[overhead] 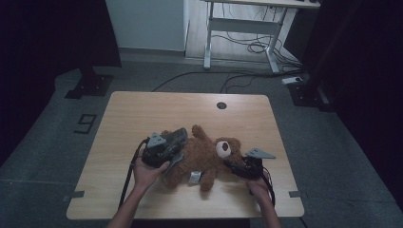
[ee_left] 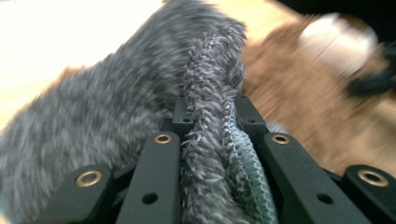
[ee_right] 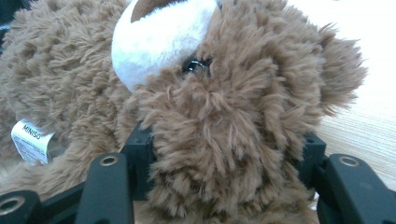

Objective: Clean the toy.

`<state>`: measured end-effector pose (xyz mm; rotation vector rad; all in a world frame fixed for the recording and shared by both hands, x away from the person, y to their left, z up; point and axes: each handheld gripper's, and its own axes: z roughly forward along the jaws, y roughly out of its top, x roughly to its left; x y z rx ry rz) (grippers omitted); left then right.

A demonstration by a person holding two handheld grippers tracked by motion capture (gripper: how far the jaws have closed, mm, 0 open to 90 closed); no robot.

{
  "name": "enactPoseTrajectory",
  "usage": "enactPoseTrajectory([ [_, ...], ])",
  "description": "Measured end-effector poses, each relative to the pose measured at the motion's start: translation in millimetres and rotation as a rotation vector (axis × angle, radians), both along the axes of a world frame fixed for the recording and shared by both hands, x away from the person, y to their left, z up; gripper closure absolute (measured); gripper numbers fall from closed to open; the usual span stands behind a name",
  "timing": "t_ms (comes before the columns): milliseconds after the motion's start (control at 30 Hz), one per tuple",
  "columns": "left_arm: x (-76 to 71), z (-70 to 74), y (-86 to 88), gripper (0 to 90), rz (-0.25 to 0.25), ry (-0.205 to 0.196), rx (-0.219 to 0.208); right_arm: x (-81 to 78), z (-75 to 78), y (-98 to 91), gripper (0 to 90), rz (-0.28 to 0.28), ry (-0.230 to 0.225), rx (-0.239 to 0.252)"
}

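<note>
A brown teddy bear (overhead: 205, 157) lies on its back in the middle of the wooden table (overhead: 142, 114), head to the right, with a white label (overhead: 194, 177) near its leg. My left gripper (overhead: 177, 146) is shut on a grey furry cloth (overhead: 175, 136) that rests over the bear's left side. In the left gripper view the gripper (ee_left: 212, 106) pinches a fold of the cloth (ee_left: 140, 93), and the bear (ee_left: 303, 98) lies blurred behind. My right gripper (overhead: 230, 165) is at the bear's head. In the right gripper view its jaws (ee_right: 224, 140) press on both sides of the head (ee_right: 224, 107).
A round cable hole (overhead: 221, 105) sits near the table's far edge. Behind the table stand a white desk frame (overhead: 242, 28) and loose floor cables (overhead: 256, 47). Dark stands flank the table at left (overhead: 90, 80) and right (overhead: 309, 85).
</note>
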<state>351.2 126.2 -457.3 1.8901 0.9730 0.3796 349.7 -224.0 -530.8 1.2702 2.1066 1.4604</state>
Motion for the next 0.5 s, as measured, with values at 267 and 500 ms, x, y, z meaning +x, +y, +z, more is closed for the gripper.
enactPoseTrajectory([
  [267,-7.6,30.5,-103.4,74.8,-0.175,-0.075,0.084,-1.5,-0.6,0.1,42.0,-0.002,-0.008,0.000],
  [500,6.7,2.3,-142.1,74.7,-0.195,0.023,0.112,-0.5,-2.2,-1.8,42.3,-0.006,0.002,0.011],
])
